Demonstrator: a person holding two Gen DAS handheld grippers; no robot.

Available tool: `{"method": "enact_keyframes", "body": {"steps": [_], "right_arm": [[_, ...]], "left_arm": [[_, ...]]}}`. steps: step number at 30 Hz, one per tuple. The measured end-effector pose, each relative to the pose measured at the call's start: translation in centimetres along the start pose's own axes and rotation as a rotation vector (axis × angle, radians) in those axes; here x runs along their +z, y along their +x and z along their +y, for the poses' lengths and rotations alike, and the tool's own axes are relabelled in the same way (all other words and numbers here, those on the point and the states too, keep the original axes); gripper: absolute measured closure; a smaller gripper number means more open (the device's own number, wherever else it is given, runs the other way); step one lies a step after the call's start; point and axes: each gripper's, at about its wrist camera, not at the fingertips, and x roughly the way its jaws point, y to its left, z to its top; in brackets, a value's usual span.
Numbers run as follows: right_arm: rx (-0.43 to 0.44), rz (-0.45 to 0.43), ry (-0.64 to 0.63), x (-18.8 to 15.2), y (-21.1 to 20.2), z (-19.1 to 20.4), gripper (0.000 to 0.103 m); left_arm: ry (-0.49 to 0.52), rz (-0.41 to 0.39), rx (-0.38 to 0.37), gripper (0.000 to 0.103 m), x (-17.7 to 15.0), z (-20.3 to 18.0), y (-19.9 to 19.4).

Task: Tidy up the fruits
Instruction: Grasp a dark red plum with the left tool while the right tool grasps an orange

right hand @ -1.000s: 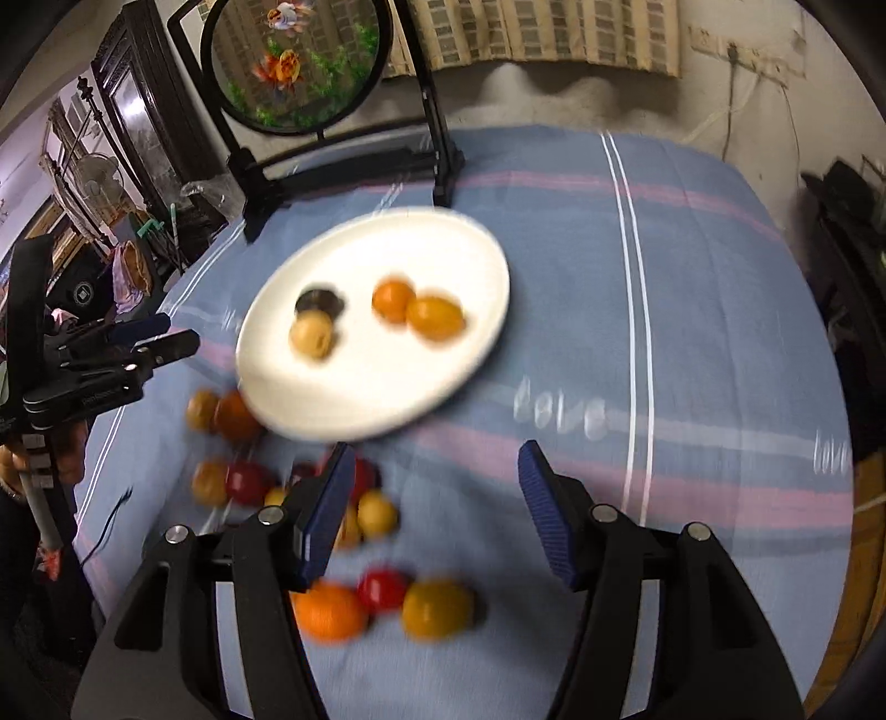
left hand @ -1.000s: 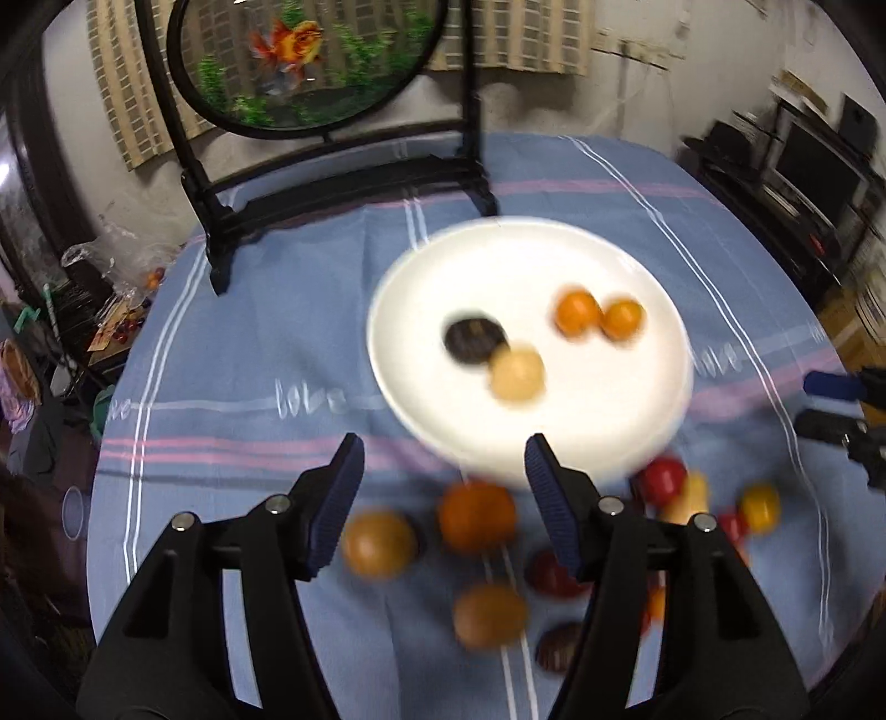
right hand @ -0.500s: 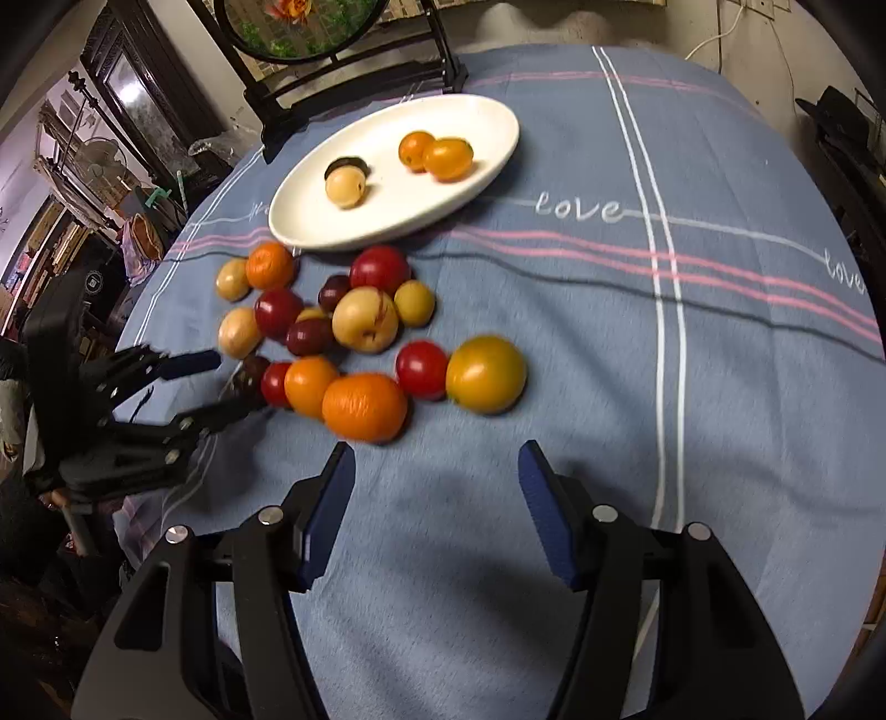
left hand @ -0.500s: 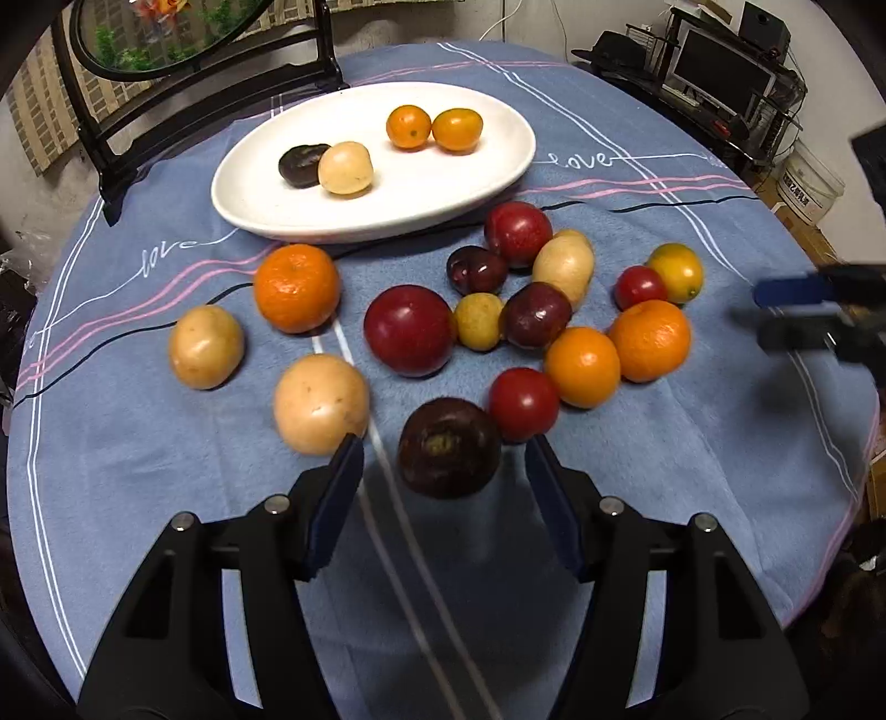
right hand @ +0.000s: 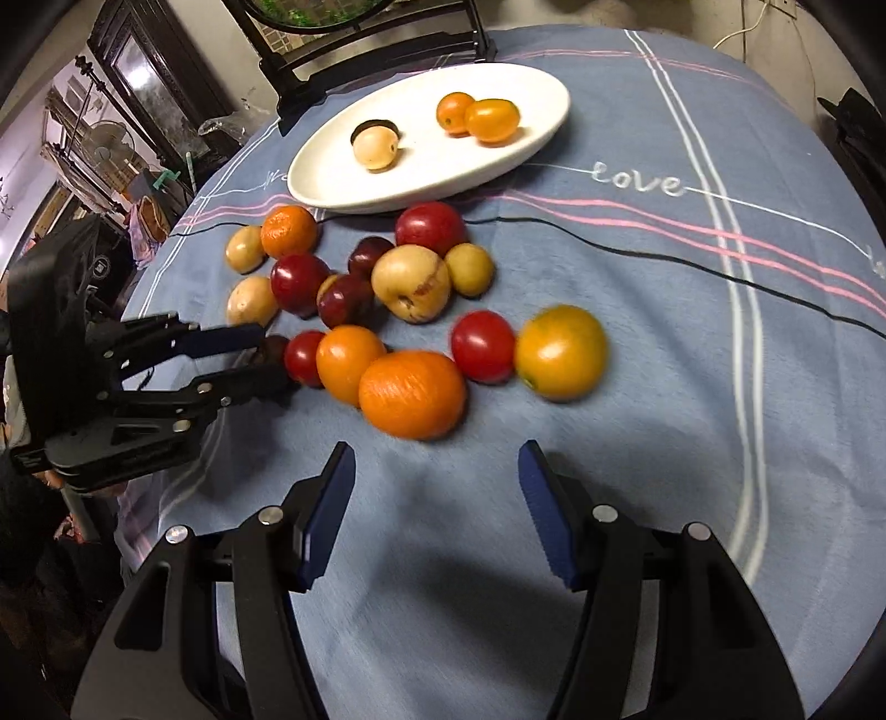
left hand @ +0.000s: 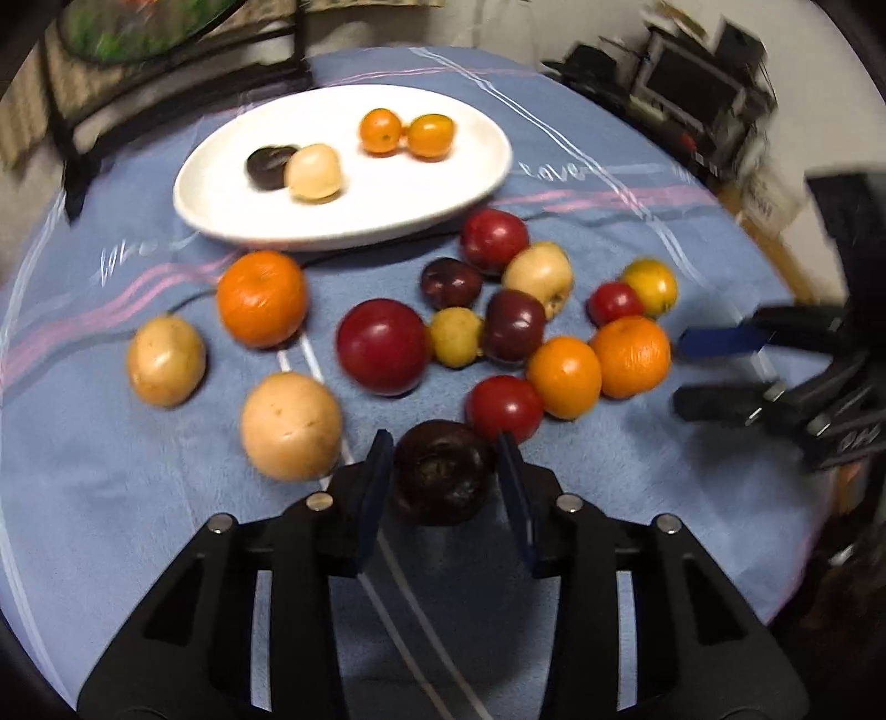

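Several fruits lie loose on the blue tablecloth [left hand: 138, 498] in front of a white oval plate [left hand: 387, 183] [right hand: 498, 160]. The plate holds a dark fruit, a pale one and two small orange ones. My left gripper [left hand: 446, 476] [right hand: 271, 357] is closing its jaws around a dark plum [left hand: 443, 471] at the near edge of the pile, and both blue pads touch its sides. My right gripper [right hand: 437, 498] [left hand: 698, 371] stands open over bare cloth, just short of a large orange [right hand: 412, 393], with nothing between its fingers.
A black stand with a round fish picture [right hand: 310, 11] rises behind the plate. Dark furniture and electronics [left hand: 692, 94] crowd the room past the far right table edge. Bare cloth [right hand: 720, 415] stretches to the right of the pile.
Both grippers dropped from over the plate to the fruit pile. The left jaws narrowed from wide apart onto the dark plum. The right jaws kept their width.
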Motion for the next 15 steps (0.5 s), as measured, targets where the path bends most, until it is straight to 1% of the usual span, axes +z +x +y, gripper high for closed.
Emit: {"method": "enact_keyframes", "body": {"steps": [3, 4, 6, 8, 11, 15], "right_arm": [[-0.001, -0.002, 0.006, 0.7, 1.0, 0.4, 0.041], [-0.002, -0.005, 0.004, 1.0, 1.4, 0.5, 0.045], [-0.011, -0.006, 0.008, 1.4, 1.9, 0.5, 0.057], [-0.011, 0.001, -0.003, 1.5, 1.9, 0.4, 0.059], [-0.014, 0.017, -0.026, 1.3, 1.4, 0.5, 0.059], [-0.018, 0.012, -0.019, 0.5, 0.3, 0.1, 0.059]], "left_arm": [[0.005, 0.0, 0.017, 0.065, 0.0, -0.1, 0.1], [0.01, 0.003, 0.025, 0.063, 0.0, -0.3, 0.3], [0.021, 0.015, 0.042, 0.059, 0.1, -0.5, 0.8], [0.003, 0.018, 0.041, 0.059, 0.2, -0.4, 1.1], [-0.048, 0.028, 0.008, 0.061, 0.4, 0.4, 1.1], [-0.024, 0.028, 0.032, 0.061, 0.2, -0.1, 0.8]]}}
